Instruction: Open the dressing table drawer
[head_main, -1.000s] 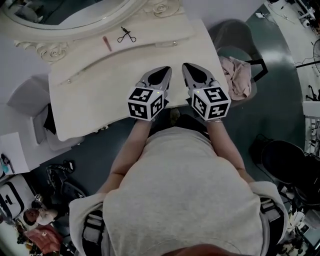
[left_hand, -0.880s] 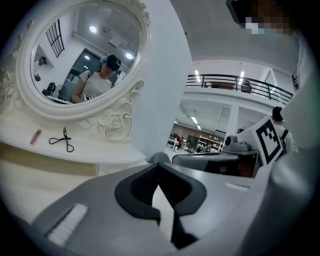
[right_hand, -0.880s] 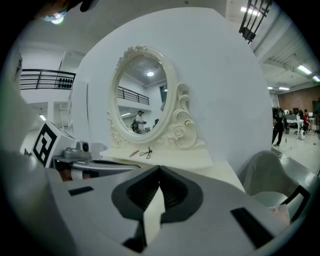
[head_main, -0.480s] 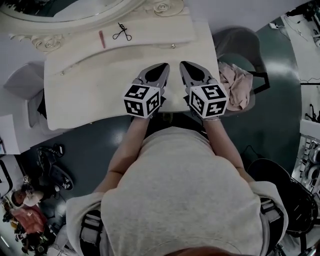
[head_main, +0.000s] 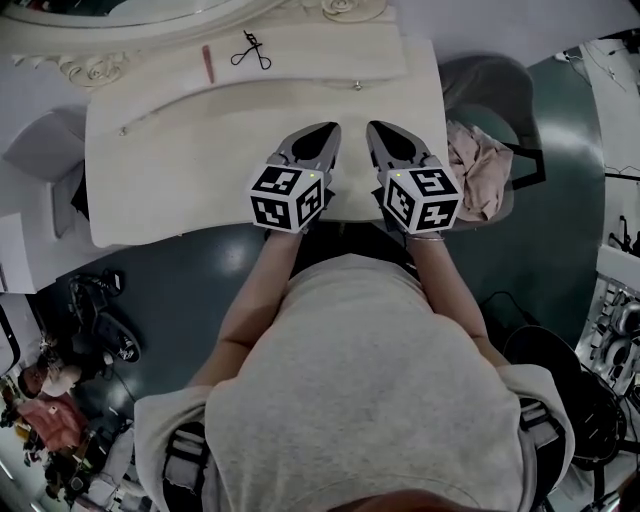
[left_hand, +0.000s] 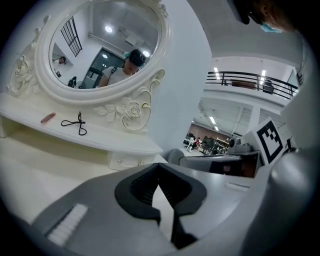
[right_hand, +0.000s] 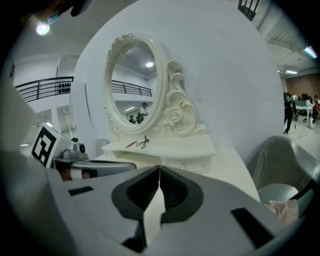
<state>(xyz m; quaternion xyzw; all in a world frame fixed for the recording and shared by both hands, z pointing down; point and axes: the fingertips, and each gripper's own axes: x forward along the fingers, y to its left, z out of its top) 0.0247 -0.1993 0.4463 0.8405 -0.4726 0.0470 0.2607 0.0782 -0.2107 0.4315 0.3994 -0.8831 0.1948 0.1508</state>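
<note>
The cream dressing table (head_main: 180, 170) fills the upper head view, its oval mirror (head_main: 130, 8) at the back. Under the raised shelf runs a shallow drawer front with small knobs (head_main: 357, 86), closed; it also shows in the left gripper view (left_hand: 126, 161) and the right gripper view (right_hand: 187, 163). My left gripper (head_main: 332, 126) and right gripper (head_main: 370, 126) hover side by side over the table's front half, both shut and empty. Their tips point toward the shelf, well short of it. The jaws meet in the left gripper view (left_hand: 159, 166) and the right gripper view (right_hand: 160, 169).
An eyelash curler (head_main: 250, 52) and a pink stick (head_main: 207, 63) lie on the shelf. A grey chair with a pinkish cloth (head_main: 478, 160) stands at the table's right end. A white stool (head_main: 45, 160) stands at the left, with clutter on the dark floor below.
Both grippers have sunk a little toward the tabletop, still side by side and shut. The head view has shifted slightly over the table.
</note>
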